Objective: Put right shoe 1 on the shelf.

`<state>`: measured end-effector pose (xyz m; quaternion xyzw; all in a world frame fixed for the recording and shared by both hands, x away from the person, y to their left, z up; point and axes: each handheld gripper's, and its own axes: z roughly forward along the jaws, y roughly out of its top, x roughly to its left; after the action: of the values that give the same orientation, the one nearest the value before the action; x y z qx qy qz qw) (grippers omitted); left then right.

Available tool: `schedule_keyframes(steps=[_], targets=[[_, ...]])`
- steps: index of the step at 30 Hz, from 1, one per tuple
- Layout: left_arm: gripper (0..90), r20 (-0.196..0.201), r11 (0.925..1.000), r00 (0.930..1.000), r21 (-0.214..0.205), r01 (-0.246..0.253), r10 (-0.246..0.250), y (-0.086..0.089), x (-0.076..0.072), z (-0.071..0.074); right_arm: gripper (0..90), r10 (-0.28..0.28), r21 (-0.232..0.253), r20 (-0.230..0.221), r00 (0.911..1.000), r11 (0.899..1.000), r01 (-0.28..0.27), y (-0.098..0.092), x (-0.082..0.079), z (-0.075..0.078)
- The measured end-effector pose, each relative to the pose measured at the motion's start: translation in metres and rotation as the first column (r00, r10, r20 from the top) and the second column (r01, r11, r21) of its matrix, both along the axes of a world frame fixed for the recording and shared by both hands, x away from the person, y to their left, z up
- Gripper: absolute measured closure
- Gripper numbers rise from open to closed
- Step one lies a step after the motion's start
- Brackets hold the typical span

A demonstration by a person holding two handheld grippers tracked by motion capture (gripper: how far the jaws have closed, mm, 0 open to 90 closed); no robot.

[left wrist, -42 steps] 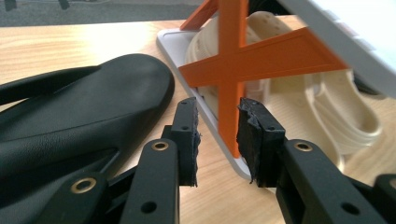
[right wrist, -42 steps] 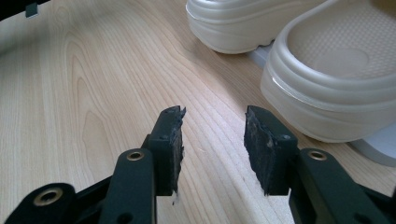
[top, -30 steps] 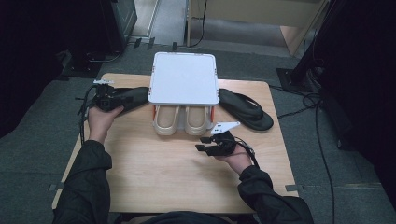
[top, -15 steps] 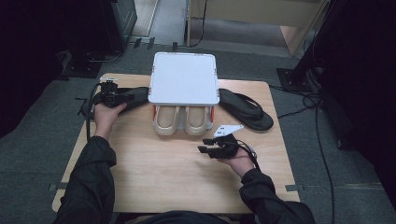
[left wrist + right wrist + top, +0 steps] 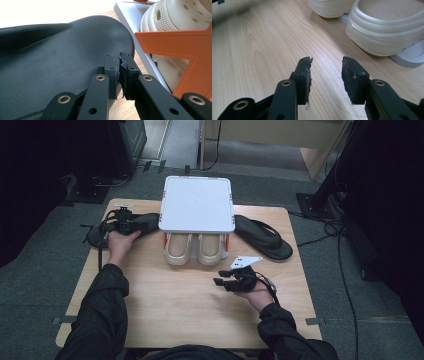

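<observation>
The left gripper [image 5: 118, 58] has just closed its jaws on the rim of the black sandal [image 5: 57, 62], at frame left beside the shoe rack [image 5: 196, 202]; lifting can follow. The right gripper [image 5: 325, 66] hangs open over the table [image 5: 257, 50].

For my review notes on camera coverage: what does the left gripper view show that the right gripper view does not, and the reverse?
Left gripper view alone: the left gripper, jaws closed on the edge of the black flip-flop, and the orange side bracket of the shoe rack, with holes visible in a clog's upper.

Right gripper view alone: the right gripper, its jaws apart with nothing between them, above bare wooden table, facing the clogs' rounded ends.

Both: the cream clogs and the rack's grey base.
</observation>
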<state>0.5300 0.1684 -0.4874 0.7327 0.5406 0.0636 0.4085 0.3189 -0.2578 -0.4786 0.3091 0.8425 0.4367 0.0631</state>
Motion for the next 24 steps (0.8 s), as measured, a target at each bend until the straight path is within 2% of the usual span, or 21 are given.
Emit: schedule_keyframes(steps=[14,24], targets=[[83.9,-0.017,0.9998,0.9997,0.013,0.016,-0.016,0.006,-0.013,0.002,59.5,0.002,0.001,-0.006,1.0,1.0,-0.002,0.002,0.002,-0.001],[84.0,-0.025,0.9999,0.9996,-0.009,0.011,-0.011,0.014,-0.028,0.001,59.5,0.022,0.012,-0.009,0.9997,1.0,-0.022,0.009,0.006,-0.001]])
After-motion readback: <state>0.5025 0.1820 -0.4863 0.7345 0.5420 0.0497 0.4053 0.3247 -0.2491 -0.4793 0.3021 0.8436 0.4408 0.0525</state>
